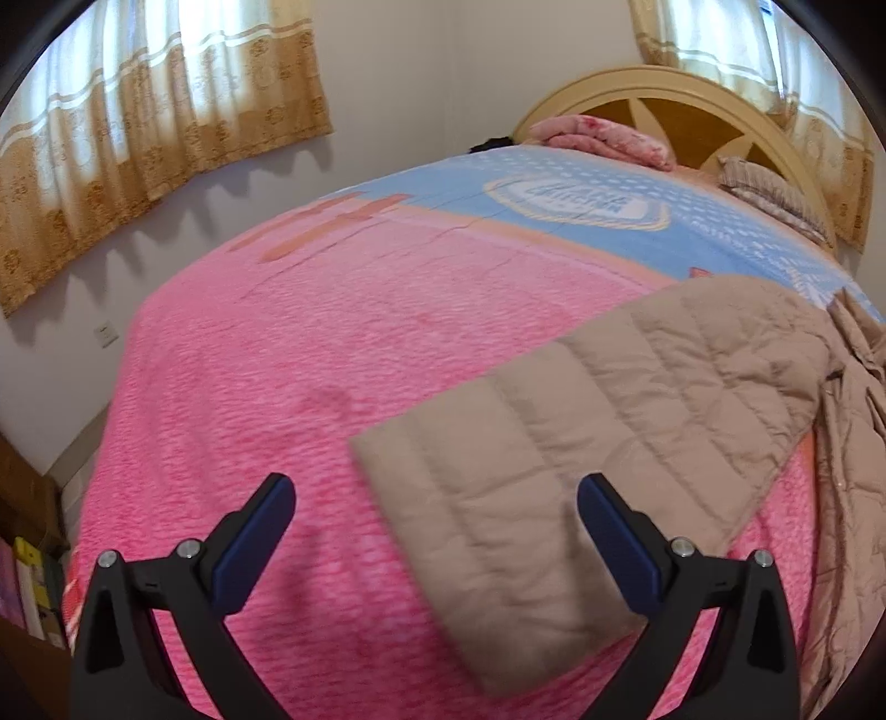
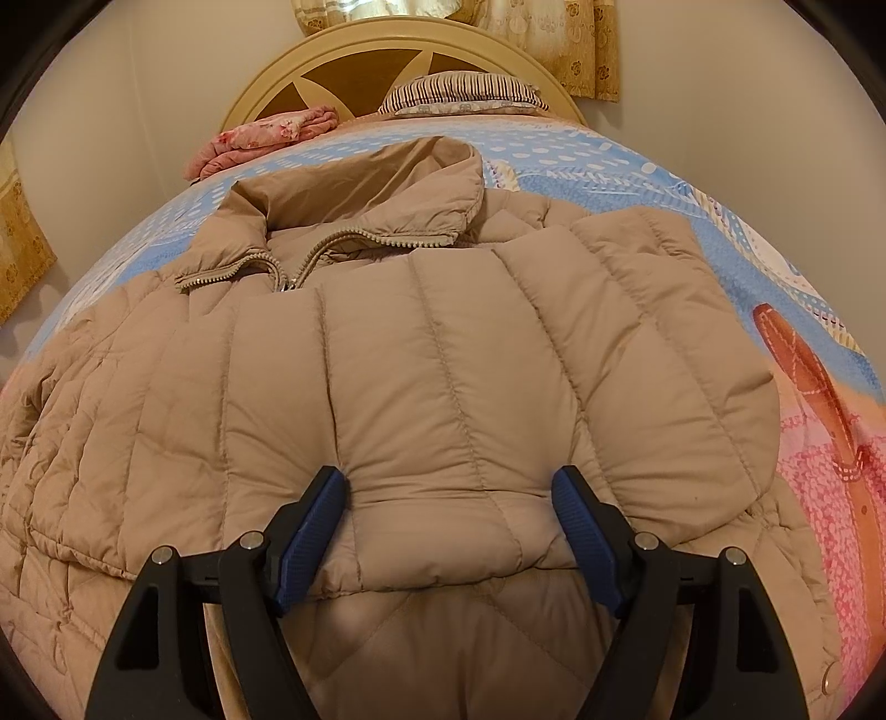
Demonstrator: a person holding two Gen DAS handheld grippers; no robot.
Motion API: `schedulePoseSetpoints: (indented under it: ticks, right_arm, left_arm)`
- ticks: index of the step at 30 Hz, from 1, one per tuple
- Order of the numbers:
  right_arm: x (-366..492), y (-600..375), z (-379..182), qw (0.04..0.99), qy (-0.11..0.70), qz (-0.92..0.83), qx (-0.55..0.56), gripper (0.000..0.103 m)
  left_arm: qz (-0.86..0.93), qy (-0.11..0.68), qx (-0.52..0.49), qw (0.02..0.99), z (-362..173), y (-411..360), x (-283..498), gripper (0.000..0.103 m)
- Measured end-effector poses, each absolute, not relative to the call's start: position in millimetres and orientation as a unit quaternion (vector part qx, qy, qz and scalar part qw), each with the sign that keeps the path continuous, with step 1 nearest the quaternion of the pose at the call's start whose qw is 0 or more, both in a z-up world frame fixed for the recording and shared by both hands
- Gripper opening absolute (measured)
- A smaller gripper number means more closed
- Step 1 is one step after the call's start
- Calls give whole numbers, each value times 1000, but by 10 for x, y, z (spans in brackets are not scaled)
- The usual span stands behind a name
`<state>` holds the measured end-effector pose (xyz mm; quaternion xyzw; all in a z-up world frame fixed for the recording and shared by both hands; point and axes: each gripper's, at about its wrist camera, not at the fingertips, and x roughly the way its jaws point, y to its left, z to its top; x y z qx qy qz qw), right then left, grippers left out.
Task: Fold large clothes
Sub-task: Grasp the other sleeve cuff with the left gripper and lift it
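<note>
A bed (image 2: 720, 183) fills both views, covered with a blanket (image 1: 332, 343) that is pink at the near part and blue toward the headboard (image 2: 387, 50). On the blanket lies a big beige padded jacket (image 2: 387, 360), front side up, its collar toward the headboard and its zipper (image 2: 310, 260) partly open at the neck. One sleeve (image 2: 637, 343) is folded across the chest. The other sleeve (image 1: 554, 432) stretches out flat over the pink part of the blanket.

Near the headboard are a striped pillow (image 2: 465, 91) and a folded pink cloth (image 2: 260, 138). Yellow curtains (image 1: 155, 127) hang at the wall.

The right gripper (image 2: 448, 498) has the cuff end of the folded sleeve between its wide-spread blue pads (image 2: 310, 531); both pads touch the puffy cloth and dent it at the sides. The left gripper (image 1: 437, 509) stands released above the bed, nothing gripped, with the end of the stretched sleeve lying below and between its fingers.
</note>
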<state>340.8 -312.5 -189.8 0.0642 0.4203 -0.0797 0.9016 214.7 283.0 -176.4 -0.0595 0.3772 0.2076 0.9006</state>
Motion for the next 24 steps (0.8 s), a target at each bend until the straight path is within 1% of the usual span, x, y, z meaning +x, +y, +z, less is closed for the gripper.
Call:
schedulePoseSetpoints:
  ticks: [2, 3, 4, 7, 11, 19, 24]
  right_arm:
    - [3405, -3129, -1898, 902, 420, -79, 65, 78]
    - [3406, -3125, -1899, 902, 420, -79, 65, 78]
    - [3406, -3127, -1896, 902, 420, -79, 65, 78]
    - [3406, -3129, -1892, 902, 419, -79, 66, 78]
    - [3404, -3132, -1892, 902, 419, -79, 66, 78]
    - [3395, -3140, -1889, 903, 418, -77, 68, 78]
    - [3394, -3152, -1885, 903, 416, -76, 71, 78]
  left_arm:
    - [205, 388, -61, 896, -1860, 2836, 2253, 83]
    - [199, 397, -66, 893, -1875, 2845, 2285, 47]
    - [188, 400, -77, 894, -1887, 2857, 2293, 15]
    - [185, 351, -82, 914, -1689, 2806, 2136, 10]
    - [161, 311, -67, 934, -1374, 2721, 2006, 8]
    - [147, 274, -51, 949, -939, 2774, 2103, 7]
    - [149, 239, -57, 958, -543, 2901, 2251, 7]
